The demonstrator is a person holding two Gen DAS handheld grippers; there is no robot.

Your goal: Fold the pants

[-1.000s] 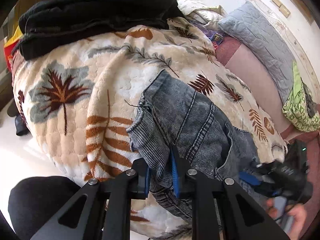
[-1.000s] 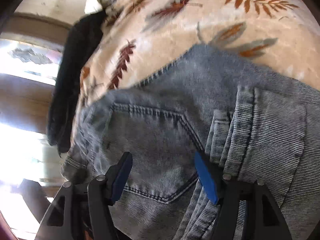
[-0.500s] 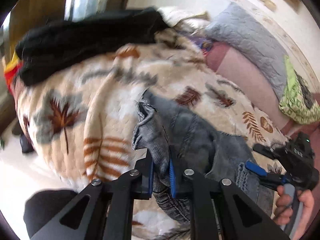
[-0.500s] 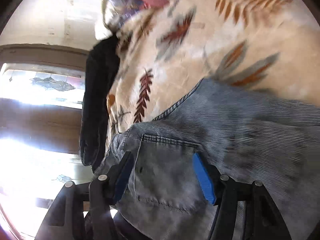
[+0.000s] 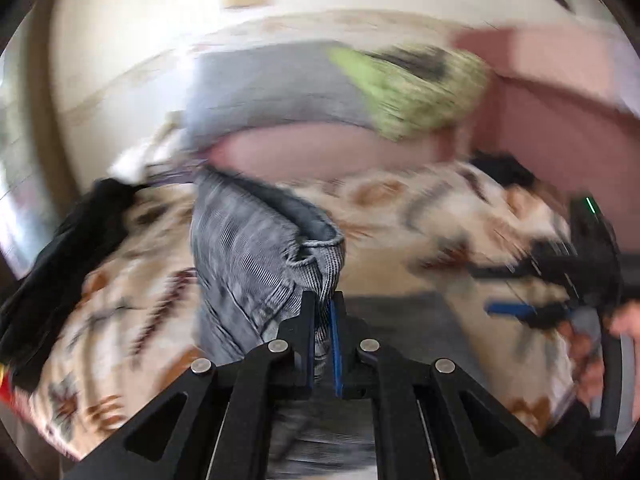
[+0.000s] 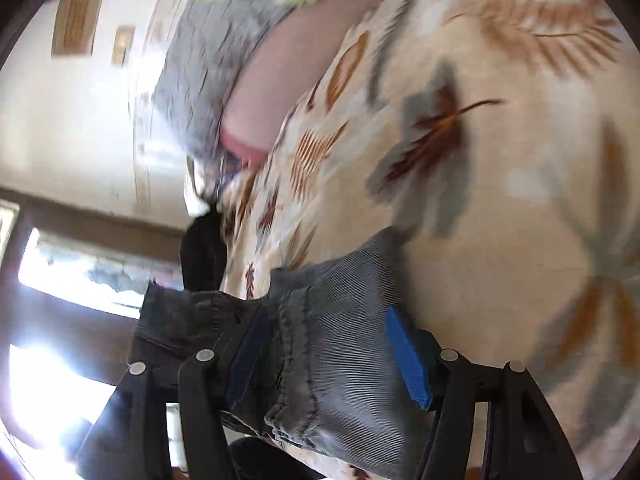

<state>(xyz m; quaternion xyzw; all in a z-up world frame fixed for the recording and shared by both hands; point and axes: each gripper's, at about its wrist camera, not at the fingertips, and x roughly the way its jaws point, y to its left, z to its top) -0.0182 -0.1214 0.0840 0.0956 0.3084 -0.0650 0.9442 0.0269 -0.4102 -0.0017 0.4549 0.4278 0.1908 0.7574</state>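
The left gripper [image 5: 322,340] had its jaws clenched on a bunched fold of the grey denim pants [image 5: 256,256], which rose from the jaws as a blurred, gathered strip above the leaf-print blanket [image 5: 400,208] on the bed. The right gripper [image 6: 332,354] held a wider fold of the pants [image 6: 344,344] between its blue pads [image 6: 408,356], its jaws set well apart and the denim filling the gap between them. Beyond the blanket lay a grey pillow [image 5: 272,92] and a green cloth [image 5: 416,92]. A dark garment [image 5: 68,256] sat at the blanket's edge, left of the pants.
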